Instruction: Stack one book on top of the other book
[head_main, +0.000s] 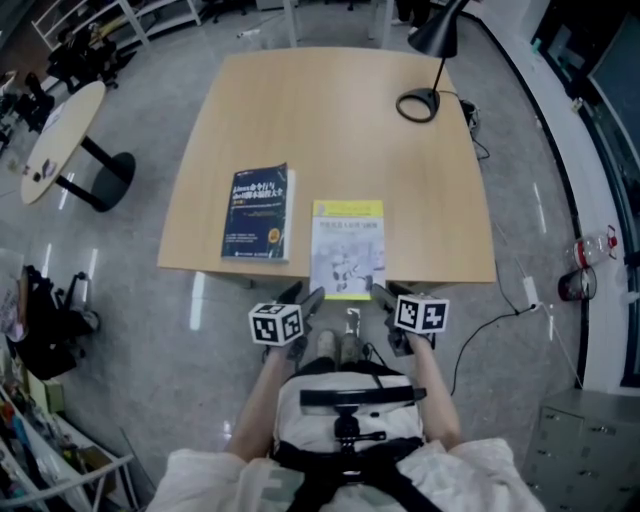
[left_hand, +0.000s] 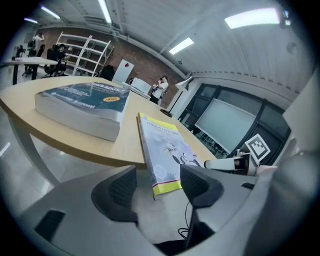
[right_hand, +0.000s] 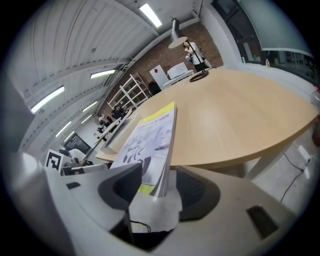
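Observation:
A thin yellow-and-white book lies at the table's near edge, its near end sticking out past the edge. To its left, flat on the wooden table, is a thick dark-blue book. My left gripper is open around the thin book's near left corner, and the pads do not press on it. My right gripper is open around the near right corner of the same book, with a gap beside the spine edge.
A black desk lamp stands at the table's far right corner. A round side table is off to the left on the grey floor. A grey cabinet and a cable lie at the right. The person stands against the near edge.

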